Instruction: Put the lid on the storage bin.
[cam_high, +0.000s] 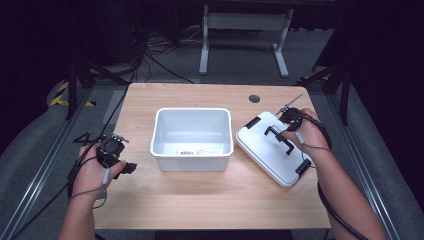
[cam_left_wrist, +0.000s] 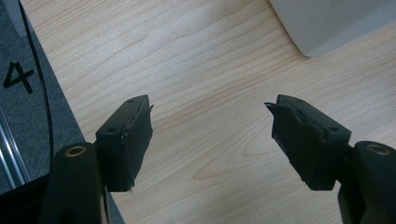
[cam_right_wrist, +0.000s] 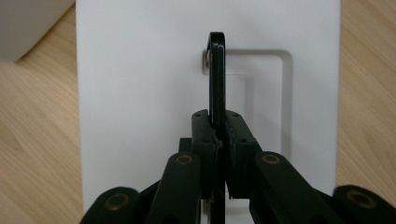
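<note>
1. The left gripper (cam_high: 131, 167) rests on the wooden table (cam_high: 200, 200), jaws wide apart and holding nothing.
2. An open white bin (cam_high: 192, 138) sits mid-table.
3. The right gripper (cam_right_wrist: 219, 135) is clamped on the black handle (cam_right_wrist: 216, 74) of the white lid (cam_high: 272, 150), which lies right of the bin.

Each bare forearm ends in a hand around a compact black claw unit, the left claw (cam_high: 131, 167) and the right claw (cam_high: 286, 137) alike, and no sleeve covers either wrist. A thin grey cable loops from each unit over the back of the hand and joins a thicker black cable trailing back along the arm. Up close, each jaw is a matt black block on a black link arm with a brass-coloured pivot ring and small screw holes on top.
</note>
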